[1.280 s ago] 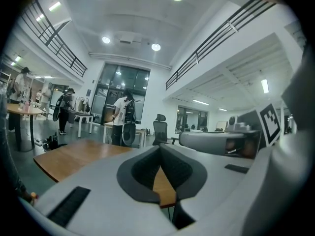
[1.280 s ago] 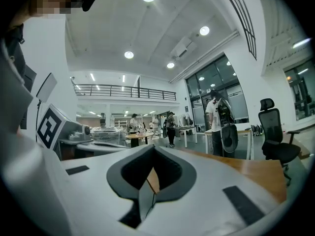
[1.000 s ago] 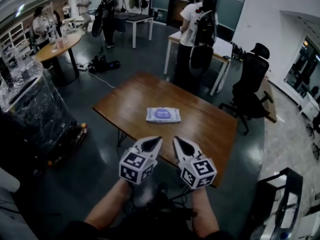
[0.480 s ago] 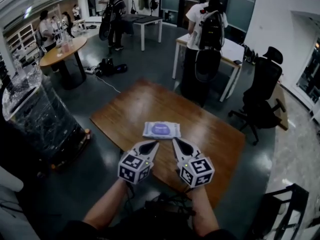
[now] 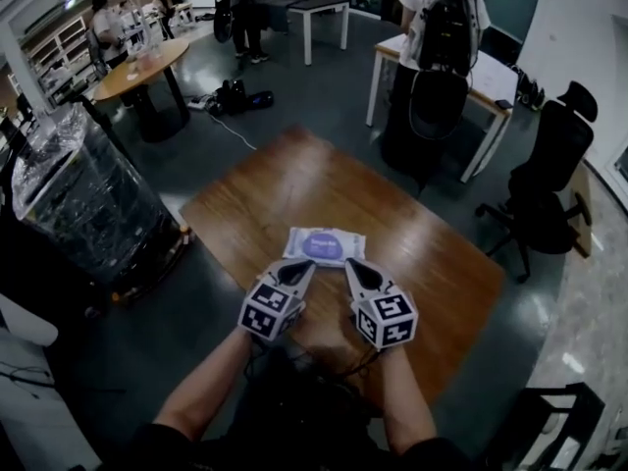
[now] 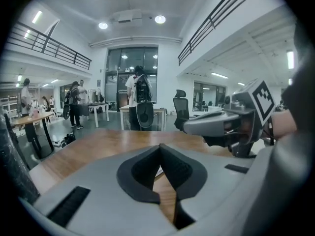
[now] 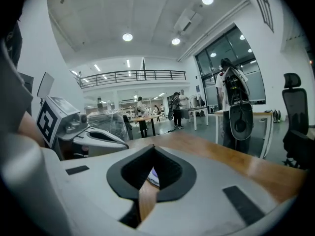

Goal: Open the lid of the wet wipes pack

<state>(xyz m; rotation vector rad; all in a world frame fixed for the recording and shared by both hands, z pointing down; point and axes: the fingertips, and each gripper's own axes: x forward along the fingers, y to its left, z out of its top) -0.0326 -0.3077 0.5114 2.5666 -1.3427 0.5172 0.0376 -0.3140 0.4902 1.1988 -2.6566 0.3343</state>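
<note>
**Two closed tongs at the table's near side, pack just ahead**

Both grippers hang side by side over the near part of the wooden table (image 5: 294, 180), tips angled toward each other. The left gripper (image 5: 306, 265) has its jaws pressed together with nothing between them. The right gripper (image 5: 349, 265) looks the same in its own view, tips meeting and empty, though the dark pads make the contact line hard to read.

The wet wipes pack (image 5: 345, 243) lies flat on the wood just beyond the two tips, its purple lid (image 5: 322, 246) facing up and down flat. It sits nearer the person's side than the far corner.

Bare wood spreads wide behind the pack and off to the right. Dark floor rings the table. A plastic-wrapped cart (image 5: 78, 204) stands close off the left edge, and an office chair (image 5: 549, 180) off the right. A person with a backpack (image 5: 446, 27) stands past the far corner by a white desk (image 5: 491, 77).
</note>
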